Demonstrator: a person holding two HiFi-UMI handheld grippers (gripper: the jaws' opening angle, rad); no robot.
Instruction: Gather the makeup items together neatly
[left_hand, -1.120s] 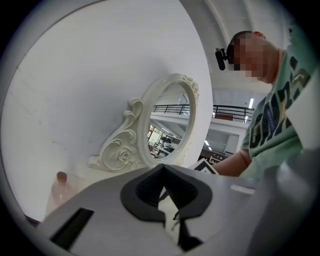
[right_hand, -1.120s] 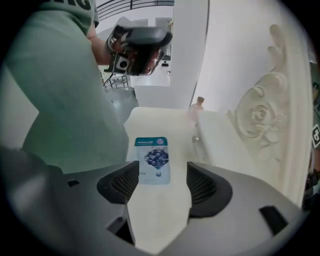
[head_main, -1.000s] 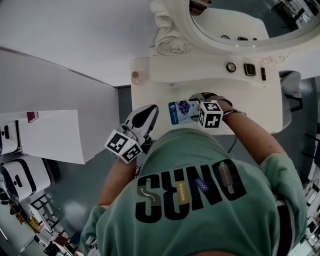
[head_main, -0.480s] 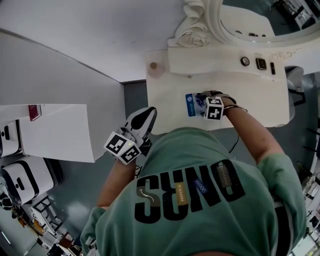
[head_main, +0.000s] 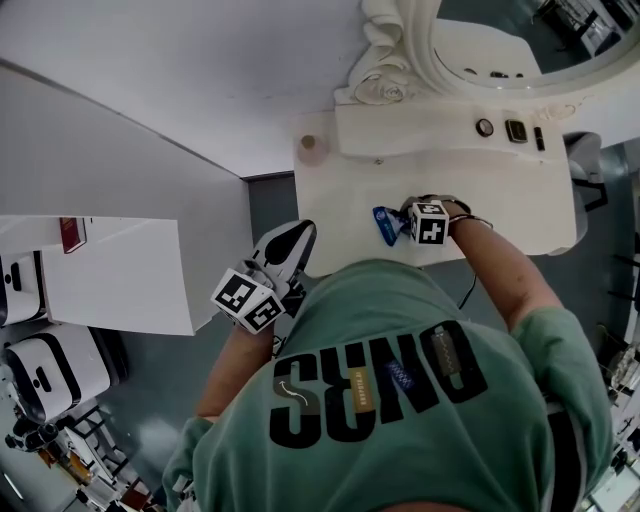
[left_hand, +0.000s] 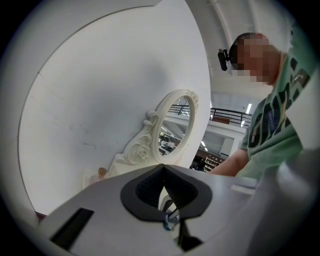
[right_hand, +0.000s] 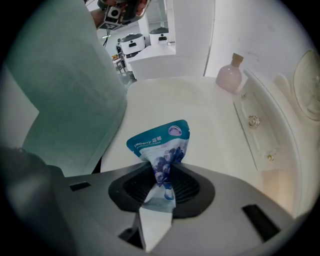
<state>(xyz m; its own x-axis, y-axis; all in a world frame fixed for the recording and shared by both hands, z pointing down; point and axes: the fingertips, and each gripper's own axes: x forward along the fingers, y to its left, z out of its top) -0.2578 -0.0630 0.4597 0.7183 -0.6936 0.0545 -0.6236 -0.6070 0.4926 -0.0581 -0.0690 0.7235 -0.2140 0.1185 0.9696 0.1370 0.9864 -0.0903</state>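
In the head view a white surface (head_main: 340, 205) lies in the upper middle of the frame. A pink bottle (head_main: 310, 148) stands at its upper left corner, and an ornate mirror (head_main: 500, 35) rises above. Small makeup items (head_main: 516, 130) sit along the raised ledge at upper right. The person's green shirt (head_main: 400, 400) fills the lower frame.

The blue sachet (right_hand: 160, 142), printed with blueberries, is crumpled. It is just right of centre over the surface, pinched in the right hand-held gripper (right_hand: 162, 169), whose jaws have just been closing on it. The left hand-held gripper (left_hand: 162, 172), at the surface's left edge, has its jaws together, holding nothing.

Green T-shirt (head_main: 520, 340), black lettering (head_main: 300, 390), grey left gripper (head_main: 298, 232), marker cubes (head_main: 431, 222)
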